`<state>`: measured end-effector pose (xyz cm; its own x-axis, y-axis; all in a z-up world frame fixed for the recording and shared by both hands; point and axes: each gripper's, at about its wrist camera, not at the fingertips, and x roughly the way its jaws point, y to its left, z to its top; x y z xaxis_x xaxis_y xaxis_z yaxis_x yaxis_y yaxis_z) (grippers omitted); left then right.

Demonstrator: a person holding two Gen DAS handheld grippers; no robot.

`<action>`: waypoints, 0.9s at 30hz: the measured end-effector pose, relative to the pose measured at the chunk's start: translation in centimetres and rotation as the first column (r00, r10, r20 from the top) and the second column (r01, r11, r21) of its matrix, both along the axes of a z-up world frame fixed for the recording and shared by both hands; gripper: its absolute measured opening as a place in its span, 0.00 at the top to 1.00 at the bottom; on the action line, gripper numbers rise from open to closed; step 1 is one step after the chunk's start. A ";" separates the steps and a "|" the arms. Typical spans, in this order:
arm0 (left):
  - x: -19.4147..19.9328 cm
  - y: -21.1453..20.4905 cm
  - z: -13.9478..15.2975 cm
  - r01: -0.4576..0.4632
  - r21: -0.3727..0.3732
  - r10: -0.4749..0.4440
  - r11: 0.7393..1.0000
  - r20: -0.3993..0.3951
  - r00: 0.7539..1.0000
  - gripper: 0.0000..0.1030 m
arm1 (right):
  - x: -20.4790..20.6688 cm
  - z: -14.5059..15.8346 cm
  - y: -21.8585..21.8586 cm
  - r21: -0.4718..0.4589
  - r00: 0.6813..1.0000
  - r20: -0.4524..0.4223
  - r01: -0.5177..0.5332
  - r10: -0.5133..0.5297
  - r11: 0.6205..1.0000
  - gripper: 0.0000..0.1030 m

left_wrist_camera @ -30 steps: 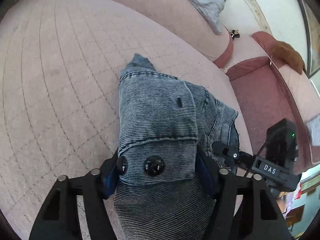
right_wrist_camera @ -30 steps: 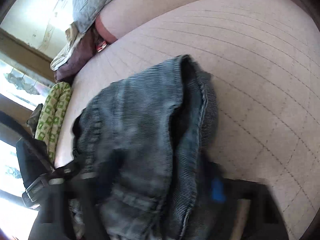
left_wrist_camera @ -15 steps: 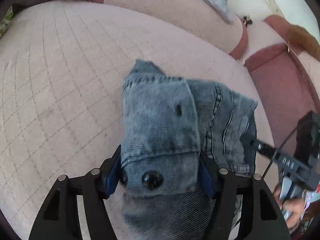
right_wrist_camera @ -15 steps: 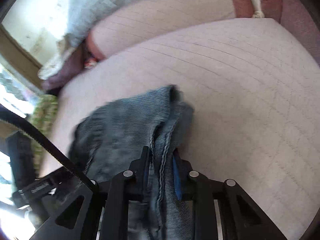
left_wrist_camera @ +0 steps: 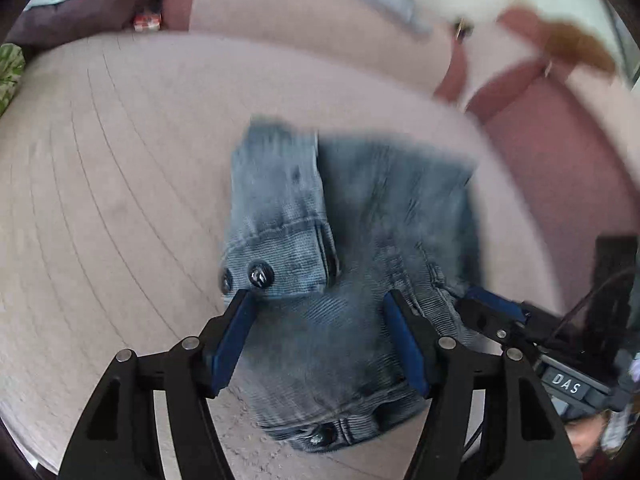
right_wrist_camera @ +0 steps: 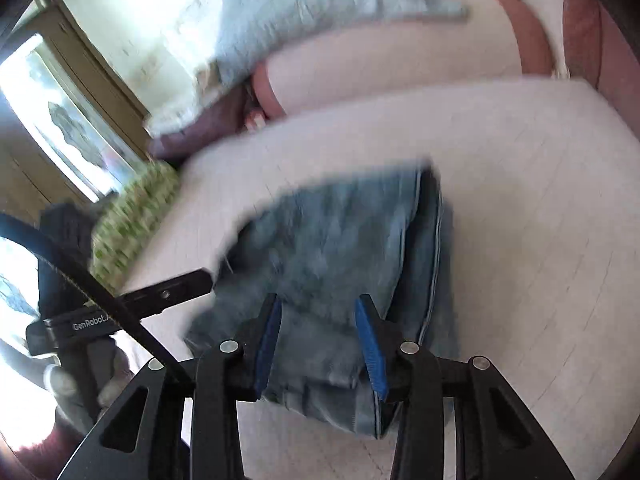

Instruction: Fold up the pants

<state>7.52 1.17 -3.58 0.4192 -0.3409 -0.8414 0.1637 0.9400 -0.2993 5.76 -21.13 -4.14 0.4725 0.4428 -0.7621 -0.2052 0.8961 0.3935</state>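
I see the pale quilted sofa seat filling both views, backrest along the far edge. The pants, folded into a compact denim bundle, lie on the seat toward its right side, near the reddish sofa section. My left gripper hangs above them, jaws apart, gripping nothing. My right gripper is opening over the bundle's near end, its pads clear of the cloth.

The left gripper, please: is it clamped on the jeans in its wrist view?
No: the left gripper has both blue pads standing clear above the jeans, which lie folded on the cushion.
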 end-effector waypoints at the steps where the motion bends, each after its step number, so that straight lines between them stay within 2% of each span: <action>1: -0.2 -0.8 -0.8 0.006 0.043 -0.007 0.999 0.019 1.000 0.35 | 0.1 -1.8 0.0 -0.036 0.999 -0.040 0.013 -0.014 0.999 0.59; 2: -0.5 -1.1 -0.8 0.008 0.064 -0.011 0.998 0.052 0.999 0.35 | 0.2 -3.3 -0.1 -0.050 0.997 -0.069 0.021 -0.025 0.999 0.59; 3: -0.7 -1.2 -0.5 0.005 0.069 -0.009 0.998 0.065 0.998 0.35 | 0.2 -3.7 -0.5 -0.034 0.998 -0.060 0.032 -0.034 0.999 0.59; 6: -0.7 0.2 1.4 0.004 -0.018 -0.003 1.000 0.037 0.999 0.35 | 0.3 -2.2 -1.4 0.029 0.998 -0.053 0.029 -0.027 0.999 0.58; 8: -1.3 2.1 3.3 -0.003 -0.090 0.011 0.996 0.088 0.996 0.33 | -0.2 -0.2 -2.9 0.074 0.999 0.001 0.039 -0.039 0.996 0.47; 9: -1.3 3.0 3.9 -0.018 -0.109 0.030 0.994 0.107 0.994 0.31 | -0.4 0.7 -3.8 0.089 0.998 0.030 0.054 -0.057 0.995 0.32; 10: -1.0 4.4 4.2 -0.046 -0.135 0.061 0.990 0.112 0.992 0.25 | -0.5 1.4 -4.9 0.111 0.995 0.056 0.072 -0.079 0.991 0.21; 12: 0.1 6.1 3.3 -0.090 -0.173 0.104 0.981 0.074 0.992 0.23 | 0.0 1.5 -6.1 0.135 0.994 0.052 0.093 -0.101 0.986 0.17; 14: 2.0 7.3 0.9 -0.126 -0.209 0.124 0.970 -0.021 0.992 0.23 | 1.1 0.5 -6.8 0.144 0.993 -0.004 0.118 -0.118 0.983 0.17; 16: 3.3 7.0 -1.5 -0.127 -0.249 0.103 0.960 -0.108 0.989 0.23 | 3.0 -1.0 -6.1 0.168 0.991 -0.066 0.125 -0.115 0.978 0.17; 17: 3.5 6.7 -2.3 -0.116 -0.259 0.086 0.959 -0.126 0.988 0.23 | 3.8 -2.5 -5.8 0.190 0.988 -0.109 0.126 -0.107 0.974 0.18; 19: 4.3 5.9 -2.7 -0.081 -0.252 0.056 0.964 -0.104 0.993 0.13 | 4.5 -4.1 -4.7 0.239 0.987 -0.142 0.101 -0.068 0.966 0.18; 21: 4.8 4.4 -2.4 -0.050 -0.216 0.032 0.975 -0.084 0.996 0.14 | 5.5 -5.4 -3.4 0.265 0.986 -0.154 0.097 -0.057 0.959 0.23; 22: 5.0 3.9 -2.0 -0.035 -0.212 0.019 0.977 -0.078 0.997 0.35 | 5.8 -5.5 -2.8 0.268 0.988 -0.144 0.099 -0.061 0.958 0.40; 23: 5.1 3.3 -1.5 -0.022 -0.203 0.007 0.979 -0.073 0.997 0.38 | 6.4 -5.5 -2.3 0.288 0.986 -0.157 0.092 -0.047 0.953 0.57; 24: 5.1 2.8 -0.6 -0.020 -0.175 0.012 0.984 -0.047 0.999 0.38 | 6.6 -5.2 -2.1 0.288 0.985 -0.161 0.101 -0.055 0.952 0.66; 25: 5.2 2.6 -0.1 -0.015 -0.169 0.011 0.985 -0.028 1.000 0.39 | 6.8 -4.5 -2.0 0.278 0.989 -0.139 0.094 -0.056 0.956 0.72; 27: 6.0 2.1 1.1 -0.006 -0.163 0.007 0.987 0.008 1.000 0.41 | 6.8 -2.8 -2.4 0.248 0.995 -0.089 0.065 -0.044 0.967 0.74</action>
